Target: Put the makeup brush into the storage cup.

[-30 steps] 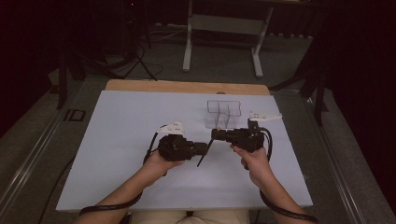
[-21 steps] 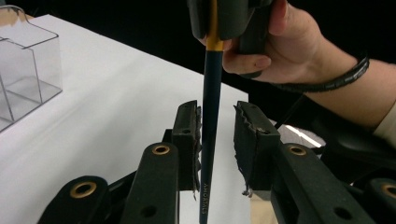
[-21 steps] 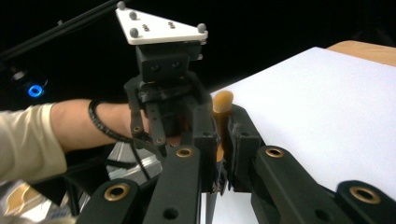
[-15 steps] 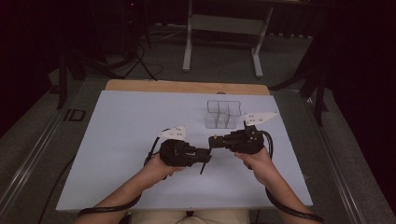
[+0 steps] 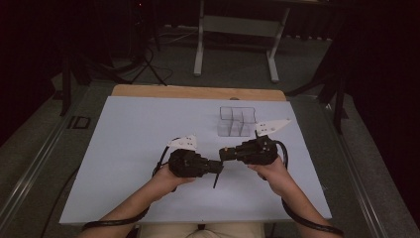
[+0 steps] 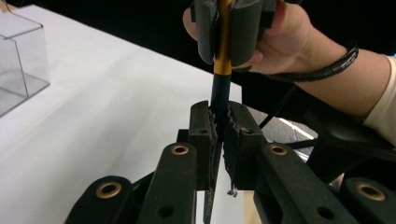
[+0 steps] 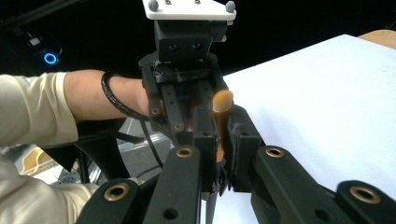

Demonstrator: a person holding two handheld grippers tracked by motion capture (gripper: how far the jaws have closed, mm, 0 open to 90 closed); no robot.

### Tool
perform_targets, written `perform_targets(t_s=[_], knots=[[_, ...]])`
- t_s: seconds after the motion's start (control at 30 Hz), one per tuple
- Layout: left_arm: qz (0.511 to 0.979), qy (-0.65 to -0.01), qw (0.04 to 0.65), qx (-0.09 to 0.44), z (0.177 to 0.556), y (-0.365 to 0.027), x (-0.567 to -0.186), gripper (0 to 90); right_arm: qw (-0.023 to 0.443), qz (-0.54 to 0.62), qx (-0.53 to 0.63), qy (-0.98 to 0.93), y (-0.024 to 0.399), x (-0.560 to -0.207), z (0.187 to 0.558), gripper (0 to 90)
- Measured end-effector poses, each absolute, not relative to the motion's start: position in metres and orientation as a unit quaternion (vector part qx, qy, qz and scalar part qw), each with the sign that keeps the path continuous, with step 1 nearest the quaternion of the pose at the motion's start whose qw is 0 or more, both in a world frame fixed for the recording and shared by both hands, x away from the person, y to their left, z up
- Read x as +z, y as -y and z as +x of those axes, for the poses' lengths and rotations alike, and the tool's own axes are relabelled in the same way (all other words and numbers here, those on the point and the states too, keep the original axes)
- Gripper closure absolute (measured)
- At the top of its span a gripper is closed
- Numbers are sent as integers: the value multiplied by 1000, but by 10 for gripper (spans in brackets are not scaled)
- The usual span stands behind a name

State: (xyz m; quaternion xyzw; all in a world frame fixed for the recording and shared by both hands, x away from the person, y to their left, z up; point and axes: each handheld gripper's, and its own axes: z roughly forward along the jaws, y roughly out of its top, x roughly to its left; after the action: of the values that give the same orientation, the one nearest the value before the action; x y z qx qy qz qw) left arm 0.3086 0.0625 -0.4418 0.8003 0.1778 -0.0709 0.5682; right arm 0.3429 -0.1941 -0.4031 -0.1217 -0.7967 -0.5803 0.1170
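Two claws pinch one pen (image 6: 220,88) above the white tabletop (image 5: 124,148): the left claw (image 6: 218,122) has just closed on its dark barrel, the right claw (image 7: 220,135) clamps its orange end.

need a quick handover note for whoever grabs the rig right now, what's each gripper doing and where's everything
Left gripper: jaws have just been closing and now clamp the dark barrel of the pen.
Right gripper: shut on the pen's orange end, seen up close in the right gripper view.
Both grippers hold the same pen between them, above the white table, in front of the person.
Clear box: stands on the table beyond the right gripper, looks empty.
Done: pen is off the table and gripped at both ends.
Left: likely pulling the two ends apart or passing the pen across; which one cannot be told from here.
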Motion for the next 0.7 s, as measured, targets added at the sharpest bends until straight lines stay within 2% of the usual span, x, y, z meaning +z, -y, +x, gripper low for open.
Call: perform_targets(t_s=[0.3, 0.33, 0.4, 0.7], knots=[[800, -168, 575, -31, 303, -63, -445, 849, 119, -127, -583, 794, 194, -407, 343, 822], [798, -165, 578, -25, 302, -63, -445, 850, 120, -139, -588, 788, 194, -408, 343, 741], [790, -165, 590, -19, 301, -64, -445, 850, 119, -145, -589, 786, 195, -409, 342, 721], [782, -171, 599, -14, 302, -64, -449, 849, 111, -147, -601, 778, 197, -410, 337, 734]])
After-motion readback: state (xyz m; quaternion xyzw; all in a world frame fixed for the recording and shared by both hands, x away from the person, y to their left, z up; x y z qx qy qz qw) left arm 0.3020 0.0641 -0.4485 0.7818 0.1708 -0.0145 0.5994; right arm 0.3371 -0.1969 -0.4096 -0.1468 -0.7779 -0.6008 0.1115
